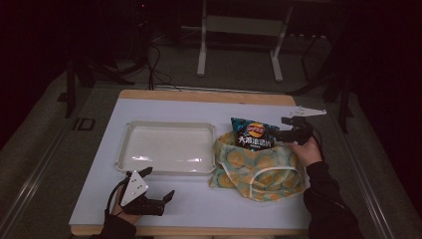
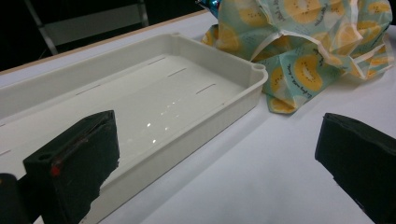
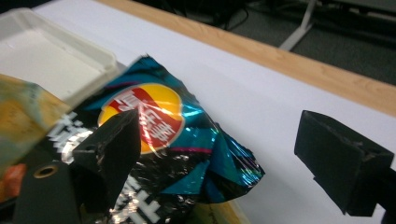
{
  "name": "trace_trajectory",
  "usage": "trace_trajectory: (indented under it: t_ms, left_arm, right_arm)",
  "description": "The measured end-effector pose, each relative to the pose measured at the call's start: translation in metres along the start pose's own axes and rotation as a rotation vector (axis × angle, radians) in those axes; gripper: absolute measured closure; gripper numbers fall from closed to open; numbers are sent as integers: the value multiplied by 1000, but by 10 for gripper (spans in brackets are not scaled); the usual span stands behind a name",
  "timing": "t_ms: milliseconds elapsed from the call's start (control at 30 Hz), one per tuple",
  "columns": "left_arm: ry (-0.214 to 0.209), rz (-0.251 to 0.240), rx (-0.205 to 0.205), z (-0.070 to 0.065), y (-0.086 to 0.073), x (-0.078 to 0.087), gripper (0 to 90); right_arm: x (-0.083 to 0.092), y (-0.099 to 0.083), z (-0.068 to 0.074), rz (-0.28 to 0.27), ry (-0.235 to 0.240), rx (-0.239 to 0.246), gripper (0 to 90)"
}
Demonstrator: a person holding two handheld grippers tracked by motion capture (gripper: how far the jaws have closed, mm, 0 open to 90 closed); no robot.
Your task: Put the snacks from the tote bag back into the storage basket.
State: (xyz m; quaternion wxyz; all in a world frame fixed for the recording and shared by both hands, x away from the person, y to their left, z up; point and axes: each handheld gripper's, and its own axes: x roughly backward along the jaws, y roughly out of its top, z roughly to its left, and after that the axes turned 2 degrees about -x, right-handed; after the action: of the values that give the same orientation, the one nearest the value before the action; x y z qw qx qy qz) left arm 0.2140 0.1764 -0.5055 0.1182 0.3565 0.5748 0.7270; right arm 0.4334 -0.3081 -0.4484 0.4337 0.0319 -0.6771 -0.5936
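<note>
The right gripper is reaching for the chip bag, which is sticking out of the far end of the lemon-print bag, right of the white tray. Its jaws are gaping wide, holding nothing, one jaw over the bag's right edge. Closing on that crinkled edge should be giving a firmer pinch. The left gripper is idling open near the front edge, gripping nothing

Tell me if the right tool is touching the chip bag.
Cannot tell. In the right gripper view the right tool stands open at the chip bag; one jaw overlaps the foil, the other is clear of it, but neither contact nor a gap shows plainly.
</note>
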Motion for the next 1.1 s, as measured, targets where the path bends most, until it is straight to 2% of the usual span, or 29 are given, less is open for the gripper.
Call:
trace_trajectory:
  t_ms: [33,100,167,433,500,533,600,667,733,767,800,833,867,967,1100]
  left_arm:
    - [0,0,0,0,0,0,2]
    - [-1,0,1,0,0,0,2]
    - [-2,0,3,0,0,0,2]
    - [-6,0,4,0,0,0,2]
    - [-6,-2,6,0,0,0,2]
    - [-7,0,7,0,0,0,2]
    - [-6,0,5,0,0,0,2]
    - [-6,0,6,0,0,0,2]
    - [-6,0,5,0,0,0,2]
    - [-6,1,5,0,0,0,2]
    - [-6,1,5,0,0,0,2]
    - [-6,1,5,0,0,0,2]
    - [-6,1,5,0,0,0,2]
    - [-5,1,4,0,0,0,2]
    - [-4,1,3,0,0,0,2]
  right_arm:
    - [0,0,0,0,0,0,144]
    - [-9,-4,-5,46,31,-10,144]
    - [-13,-6,-7,71,44,-15,143]
    - [-27,-9,-11,141,133,-23,161]
    - [-30,-9,-11,150,173,-21,223]
    - [-31,-8,-11,158,180,-25,244]
    - [-32,-8,-10,176,194,-1,347]
    - [-32,-8,-9,203,183,19,494]
    - [-33,-8,-7,219,178,35,566]
    - [-33,-8,-6,230,173,37,720]
    - [-33,-8,-6,230,173,37,720]
    - [-33,-7,-4,245,158,44,847]
    - [-32,-6,-4,240,165,40,882]
    - [-30,-4,-1,234,161,35,893]
    - [-21,2,6,214,160,60,897]
